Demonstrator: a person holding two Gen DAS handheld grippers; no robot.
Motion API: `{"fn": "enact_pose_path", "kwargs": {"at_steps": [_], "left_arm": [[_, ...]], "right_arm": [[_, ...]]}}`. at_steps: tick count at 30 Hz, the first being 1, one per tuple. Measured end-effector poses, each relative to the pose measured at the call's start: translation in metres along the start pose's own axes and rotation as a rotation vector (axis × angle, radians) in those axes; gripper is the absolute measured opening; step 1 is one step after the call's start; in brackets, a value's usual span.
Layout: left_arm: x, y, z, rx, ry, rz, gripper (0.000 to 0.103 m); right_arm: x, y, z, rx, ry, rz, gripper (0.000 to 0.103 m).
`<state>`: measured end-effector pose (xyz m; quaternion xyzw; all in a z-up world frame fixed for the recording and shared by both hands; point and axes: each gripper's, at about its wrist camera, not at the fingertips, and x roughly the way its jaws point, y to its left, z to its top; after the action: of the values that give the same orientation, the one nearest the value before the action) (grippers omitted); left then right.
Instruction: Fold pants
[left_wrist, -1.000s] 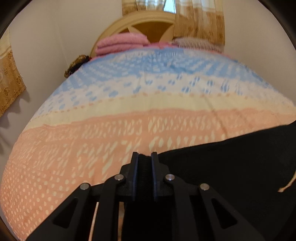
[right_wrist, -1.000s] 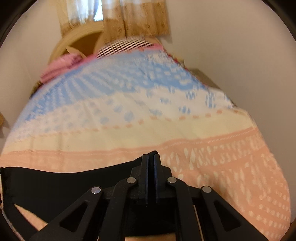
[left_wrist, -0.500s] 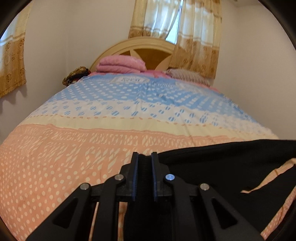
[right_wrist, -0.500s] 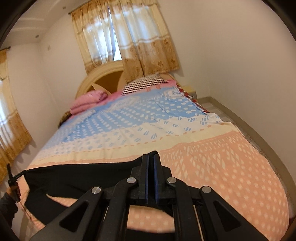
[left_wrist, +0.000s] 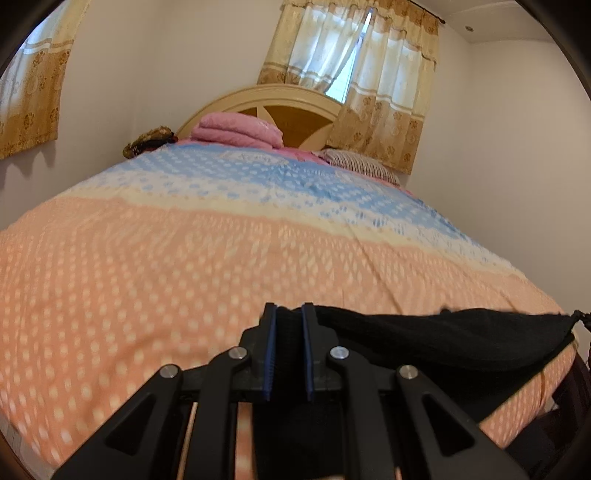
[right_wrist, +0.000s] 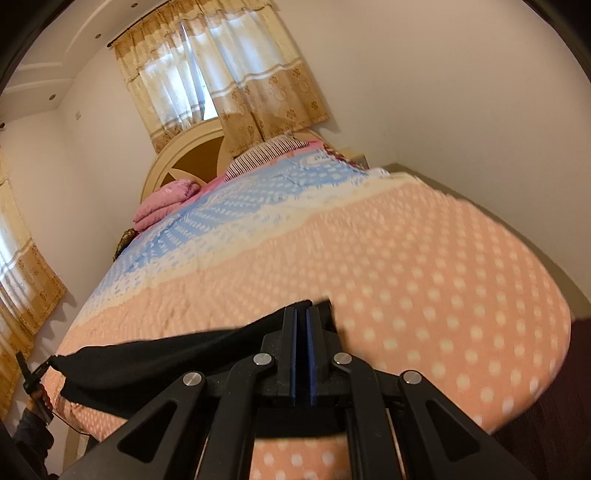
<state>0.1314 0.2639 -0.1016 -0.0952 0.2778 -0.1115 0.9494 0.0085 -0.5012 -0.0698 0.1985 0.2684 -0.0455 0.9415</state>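
Black pants (left_wrist: 447, 343) hang stretched between my two grippers over the near end of the bed. My left gripper (left_wrist: 288, 314) is shut on one end of the pants, with a thick fold of black cloth between its blue pads. In the right wrist view the pants (right_wrist: 155, 362) run off to the left, and my right gripper (right_wrist: 301, 312) is shut on their other end. The left gripper's tip (right_wrist: 26, 369) and the hand holding it show at the far left edge of that view. The lower part of the pants is hidden under the gripper frames.
The bed (left_wrist: 184, 258) has a spotted orange, cream and blue cover. At its head lie a folded pink blanket (left_wrist: 240, 129), a striped pillow (left_wrist: 362, 164) and a cream headboard (left_wrist: 280, 99). Curtained windows and white walls close in on both sides.
Both grippers have drawn back toward the foot of the bed, dragging the pants with them. The cloth now spans tauter between them, and both cameras have rolled, tilting the room.
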Motion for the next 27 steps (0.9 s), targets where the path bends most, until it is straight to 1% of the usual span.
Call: {"fn": "enact_pose_path", "kwargs": {"at_steps": [4,7,9,10,12,13,16,18,23,25,27], "left_arm": [[0.001,0.000,-0.023,0.014,0.038,0.026,0.013],[0.002,0.002,-0.031,0.026,0.040,0.048,0.016],[0.001,-0.001,-0.036,0.069,0.033,0.070,0.018],[0.000,-0.005,-0.037,0.104,0.033,0.092,0.019],[-0.001,-0.008,-0.042,0.164,0.034,0.136,0.027],[-0.002,-0.010,-0.044,0.198,0.033,0.164,0.029],[-0.008,-0.008,-0.049,0.244,0.036,0.195,0.034],[-0.014,-0.007,-0.050,0.251,0.033,0.221,0.040],[-0.030,-0.002,-0.063,0.307,0.063,0.237,0.045],[-0.033,0.002,-0.067,0.303,0.073,0.257,0.046],[-0.037,0.010,-0.069,0.272,0.074,0.275,0.046]], "right_arm": [[0.002,-0.006,-0.011,0.016,0.017,-0.015,0.004],[0.007,-0.010,-0.015,0.026,0.041,-0.037,0.004],[0.007,-0.011,-0.019,0.024,0.049,-0.047,0.004],[0.007,-0.012,-0.021,0.022,0.051,-0.051,0.004],[0.008,-0.013,-0.025,0.011,0.055,-0.064,0.004],[0.008,-0.014,-0.027,0.013,0.056,-0.061,0.004],[0.008,-0.018,-0.030,0.021,0.053,-0.058,0.004],[0.007,-0.019,-0.031,0.025,0.050,-0.057,0.004],[0.004,-0.019,-0.031,0.023,0.030,-0.079,0.004],[0.004,-0.020,-0.032,0.030,0.029,-0.079,0.004],[0.004,-0.020,-0.032,0.030,0.029,-0.081,0.005]]}}
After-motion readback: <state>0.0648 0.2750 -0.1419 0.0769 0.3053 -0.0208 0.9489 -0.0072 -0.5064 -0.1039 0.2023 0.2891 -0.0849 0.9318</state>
